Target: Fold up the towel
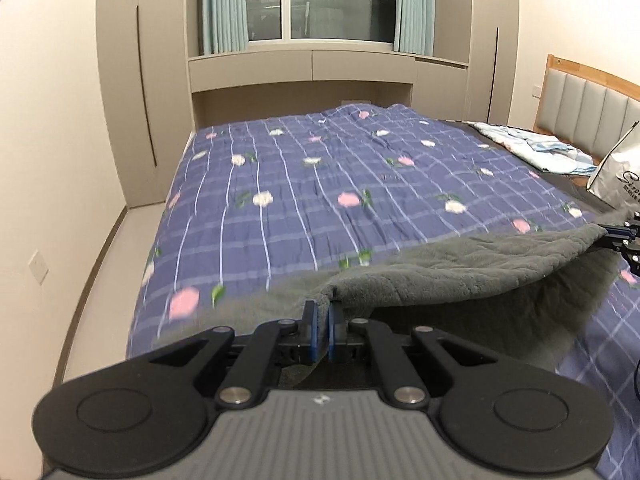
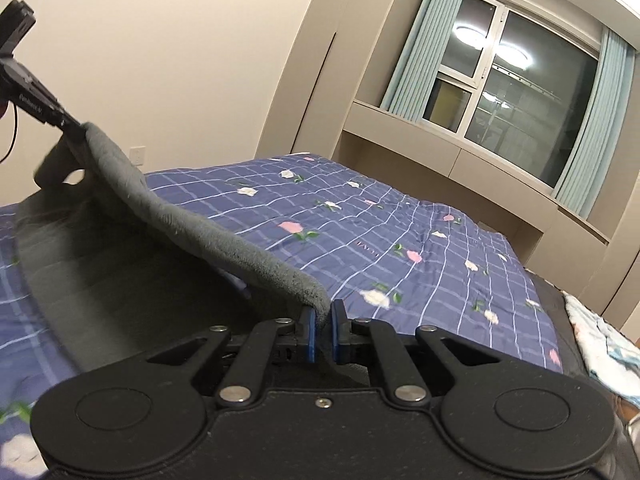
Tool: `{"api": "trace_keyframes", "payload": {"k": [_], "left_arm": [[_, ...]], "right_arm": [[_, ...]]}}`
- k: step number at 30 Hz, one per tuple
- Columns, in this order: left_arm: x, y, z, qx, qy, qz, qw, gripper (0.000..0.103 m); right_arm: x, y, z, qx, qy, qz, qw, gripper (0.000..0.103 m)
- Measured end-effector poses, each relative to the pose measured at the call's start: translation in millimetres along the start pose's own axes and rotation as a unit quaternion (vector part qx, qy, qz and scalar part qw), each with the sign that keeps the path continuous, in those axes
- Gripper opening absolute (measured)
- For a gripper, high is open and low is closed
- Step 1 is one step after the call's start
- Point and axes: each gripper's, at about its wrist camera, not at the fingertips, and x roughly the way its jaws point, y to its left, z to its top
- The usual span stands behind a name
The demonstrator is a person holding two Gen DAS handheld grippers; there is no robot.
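The left hand-held gripper [image 1: 323,314] pinches one corner of the grey towel [image 1: 460,268]; the right hand-held gripper [image 2: 323,312] pinches another, above the bed [image 1: 300,200].

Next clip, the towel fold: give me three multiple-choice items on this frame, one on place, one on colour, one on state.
1. Where is the towel held?
A. over the bed
B. over a desk
C. over the floor

2. What colour is the towel?
A. white
B. grey
C. red

3. How is the towel held?
A. lying flat, untouched
B. by one gripper only
C. an end in each gripper

Key: 1 A, the purple flowered quilt lies below it. 2 B, grey pile shows in both views. 3 C, the left gripper and right gripper each clamp an end.
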Motion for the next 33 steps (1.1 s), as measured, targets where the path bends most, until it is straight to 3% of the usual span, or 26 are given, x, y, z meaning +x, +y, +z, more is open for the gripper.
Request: {"api": "trace_keyframes", "payload": {"k": [4, 7, 12, 15, 19, 21, 23, 24, 26, 28, 33], "left_arm": [[-6, -9, -34, 0.006, 0.011, -0.001, 0.9999, 0.004], [-6, -18, -55, 0.010, 0.019, 0.002, 0.9998, 0.004], [-10, -30, -75, 0.037, 0.023, 0.025, 0.9987, 0.004], [2, -35, -85, 0.049, 0.045, 0.042, 0.9969, 0.004], [12, -52, -94, 0.121, 0.057, 0.073, 0.9883, 0.005], [13, -58, -95, 0.134, 0.064, 0.069, 0.9864, 0.007], [12, -60, -92, 0.128, 0.071, 0.063, 0.9873, 0.016], [11, -62, -91, 0.121, 0.073, 0.058, 0.9883, 0.023], [8, -62, -88, 0.106, 0.067, 0.045, 0.9910, 0.069], [4, -69, -87, 0.093, 0.053, 0.039, 0.9935, 0.084], [9, -101, -82, 0.076, 0.036, 0.030, 0.9960, 0.102]], "right_arm": [[-17, 22, -23, -0.009, 0.018, -0.004, 1.000, 0.007], [-20, 29, -44, 0.021, 0.032, 0.000, 0.999, 0.006], [-25, 44, -57, 0.036, 0.039, -0.003, 0.999, 0.006], [-21, 50, -62, 0.033, 0.049, -0.003, 0.998, 0.006], [-12, 56, -75, 0.036, 0.072, 0.005, 0.997, 0.006], [-8, 58, -77, 0.033, 0.078, 0.006, 0.996, 0.008], [-8, 57, -79, 0.040, 0.082, 0.007, 0.996, 0.012], [-8, 54, -79, 0.050, 0.082, 0.009, 0.995, 0.020], [-11, 46, -81, 0.075, 0.078, 0.014, 0.994, 0.039], [-17, 36, -83, 0.100, 0.069, 0.011, 0.993, 0.070], [-35, 5, -91, 0.151, 0.053, -0.012, 0.987, 0.099]]}}
